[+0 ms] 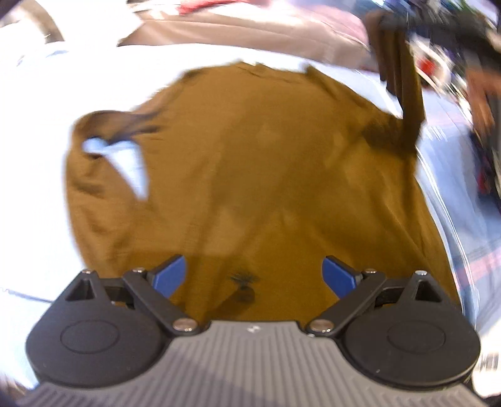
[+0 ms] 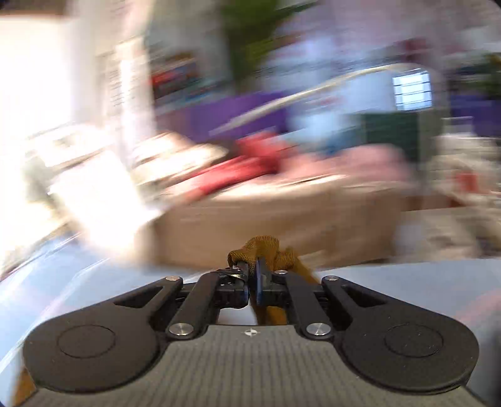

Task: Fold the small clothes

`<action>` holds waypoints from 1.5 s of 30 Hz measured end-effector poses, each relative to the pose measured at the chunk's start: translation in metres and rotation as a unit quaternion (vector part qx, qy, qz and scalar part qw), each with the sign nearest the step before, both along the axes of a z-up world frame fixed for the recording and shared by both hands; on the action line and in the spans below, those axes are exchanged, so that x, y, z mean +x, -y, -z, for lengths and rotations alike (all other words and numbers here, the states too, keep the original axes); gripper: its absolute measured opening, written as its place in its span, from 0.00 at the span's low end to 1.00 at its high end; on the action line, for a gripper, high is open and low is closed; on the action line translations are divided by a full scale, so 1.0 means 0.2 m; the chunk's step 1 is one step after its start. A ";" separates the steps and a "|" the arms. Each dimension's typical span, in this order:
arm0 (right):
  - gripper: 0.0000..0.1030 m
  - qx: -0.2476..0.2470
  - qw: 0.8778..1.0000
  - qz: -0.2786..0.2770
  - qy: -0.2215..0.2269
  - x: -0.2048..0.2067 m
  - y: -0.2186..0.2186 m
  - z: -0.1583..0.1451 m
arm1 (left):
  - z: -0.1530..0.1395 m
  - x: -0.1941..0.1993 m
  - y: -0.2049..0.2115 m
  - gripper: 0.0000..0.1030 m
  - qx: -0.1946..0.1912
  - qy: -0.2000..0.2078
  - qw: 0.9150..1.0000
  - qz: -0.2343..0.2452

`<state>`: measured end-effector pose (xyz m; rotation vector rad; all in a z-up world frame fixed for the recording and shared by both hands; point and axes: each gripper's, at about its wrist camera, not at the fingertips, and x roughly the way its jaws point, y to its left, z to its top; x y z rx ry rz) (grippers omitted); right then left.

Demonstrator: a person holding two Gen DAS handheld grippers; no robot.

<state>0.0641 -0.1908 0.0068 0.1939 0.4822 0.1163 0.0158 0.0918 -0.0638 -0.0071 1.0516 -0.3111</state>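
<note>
A mustard-brown small shirt [image 1: 250, 162] lies spread on a pale bed sheet [image 1: 40, 131], filling the middle of the left wrist view. Its left sleeve [image 1: 94, 147] is bunched; its right sleeve [image 1: 404, 78] is lifted up, held by my right gripper [image 1: 416, 28] at the top right, blurred. My left gripper [image 1: 253, 275] is open and empty, hovering over the shirt's near hem. In the right wrist view my right gripper [image 2: 253, 275] is shut on a fold of the brown shirt fabric [image 2: 266, 247], raised above the bed.
A beige blanket [image 1: 250, 25] lies across the far side of the bed, with red clothing [image 2: 244, 169] and pink clothing [image 2: 360, 162] behind it. A plaid cloth [image 1: 469, 244] lies to the right. The room background is heavily blurred.
</note>
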 end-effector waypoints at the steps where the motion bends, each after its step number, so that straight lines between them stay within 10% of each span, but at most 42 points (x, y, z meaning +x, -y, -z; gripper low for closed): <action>1: 0.42 0.029 0.996 -0.075 -0.028 0.01 -0.09 0.05 | -0.01 0.00 -0.05 0.95 -0.004 0.004 1.000 -0.019; 3: 0.78 0.058 0.979 -0.179 -0.083 -0.01 -0.27 0.16 | -0.03 0.02 -0.13 0.99 0.001 0.009 0.998 -0.054; 15: 0.79 -0.101 0.984 0.049 -0.141 -0.33 0.07 0.42 | 0.05 0.33 -0.03 0.80 0.030 0.063 0.998 0.002; 20: 0.68 -0.064 0.984 0.074 -0.147 -0.30 0.16 0.46 | 0.04 0.68 0.22 0.73 0.013 0.076 0.996 0.036; 30: 0.72 0.009 0.981 0.106 -0.160 -0.45 0.14 0.52 | 0.32 1.00 0.88 0.54 0.153 0.064 0.973 0.162; 32: 0.73 0.010 0.980 0.108 -0.168 -0.48 0.14 0.53 | 0.31 1.00 0.88 0.07 0.144 0.073 0.977 0.141; 37: 0.73 0.020 0.978 0.118 -0.171 -0.49 0.16 0.55 | 0.15 1.01 0.66 0.06 0.089 0.094 0.990 0.048; 42: 0.73 0.011 0.980 0.122 -0.158 -0.48 0.16 0.55 | -0.12 0.85 0.24 0.06 0.067 0.173 0.980 -0.077; 45: 0.73 -0.020 0.982 0.113 -0.151 -0.45 0.13 0.55 | -0.16 0.78 0.00 0.08 0.080 0.144 0.976 -0.138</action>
